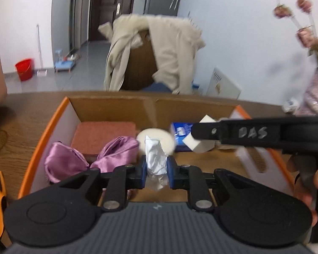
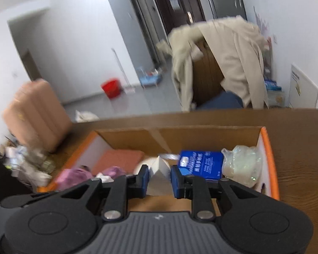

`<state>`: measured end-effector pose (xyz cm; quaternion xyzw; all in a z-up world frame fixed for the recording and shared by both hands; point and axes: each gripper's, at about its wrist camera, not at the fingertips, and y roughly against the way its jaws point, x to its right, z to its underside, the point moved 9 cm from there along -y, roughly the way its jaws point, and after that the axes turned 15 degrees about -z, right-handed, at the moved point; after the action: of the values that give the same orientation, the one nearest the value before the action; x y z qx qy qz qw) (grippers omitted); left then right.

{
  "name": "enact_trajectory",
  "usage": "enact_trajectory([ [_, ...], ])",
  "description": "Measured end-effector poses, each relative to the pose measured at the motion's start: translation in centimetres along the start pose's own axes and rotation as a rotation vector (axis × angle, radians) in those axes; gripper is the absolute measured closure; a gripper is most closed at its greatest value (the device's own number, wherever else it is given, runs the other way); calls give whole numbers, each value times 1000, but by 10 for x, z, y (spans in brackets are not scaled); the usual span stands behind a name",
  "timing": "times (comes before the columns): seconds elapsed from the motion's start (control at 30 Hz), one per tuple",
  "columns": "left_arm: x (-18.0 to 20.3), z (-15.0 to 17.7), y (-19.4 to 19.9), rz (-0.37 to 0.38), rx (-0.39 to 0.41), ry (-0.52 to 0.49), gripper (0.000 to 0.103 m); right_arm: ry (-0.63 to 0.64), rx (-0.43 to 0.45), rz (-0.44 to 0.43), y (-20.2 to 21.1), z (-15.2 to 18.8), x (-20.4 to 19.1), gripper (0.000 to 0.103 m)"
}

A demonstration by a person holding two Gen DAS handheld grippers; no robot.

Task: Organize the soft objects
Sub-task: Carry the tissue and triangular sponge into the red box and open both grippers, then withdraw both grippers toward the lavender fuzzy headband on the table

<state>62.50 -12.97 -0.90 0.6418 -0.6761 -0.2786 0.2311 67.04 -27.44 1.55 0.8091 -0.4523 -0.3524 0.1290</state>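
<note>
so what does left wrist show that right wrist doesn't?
Left wrist only: the left hand-held gripper pinching a crumpled white tissue, and flowers at right.
Right wrist only: a clear plastic bag in the box's right corner, a peach suitcase.
Both: cardboard box, white foam block in the right hand-held gripper, blue packet, purple bow.

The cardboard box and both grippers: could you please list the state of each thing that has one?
Cardboard box: open-topped, partly filled.
Left gripper: shut on crumpled white tissue.
Right gripper: shut on white sponge block.
Purple satin cloth: bunched, lying in box.
Blue packet: lying in box.
Clear plastic bag: crumpled, at box's right wall.
</note>
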Motion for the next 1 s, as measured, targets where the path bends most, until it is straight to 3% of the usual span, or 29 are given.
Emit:
enact_trajectory([
  [0.03,-1,-1,-8,-14,-6,4,70,5,-21,16,-10,2,3,80],
  [0.13,-1,4,-18,-19,-7,-5,53,-11,-55,42,-30,7,11,72],
  [0.3,0,6,-13,5,10,0,45,4,-73,44,-38,13,7,45],
  [0.43,-3,1,4,-9,34,3,44,12,-48,41,-24,5,2,45],
  [0.6,-17,-5,60,-15,135,28,36,64,-1,50,21,-7,-16,39],
  [0.7,-34,1,102,-48,200,53,34,190,51,97,57,-6,-36,32],
  [0.8,-54,8,147,-128,306,61,23,286,93,134,97,7,-58,30],
  [0.87,-66,19,180,-188,380,68,20,325,126,147,125,20,-72,23],
  [0.93,-76,33,214,-226,447,75,14,341,176,138,156,36,-86,16],
  [1.0,-84,47,247,-246,514,101,5,343,223,121,186,55,-98,16],
])
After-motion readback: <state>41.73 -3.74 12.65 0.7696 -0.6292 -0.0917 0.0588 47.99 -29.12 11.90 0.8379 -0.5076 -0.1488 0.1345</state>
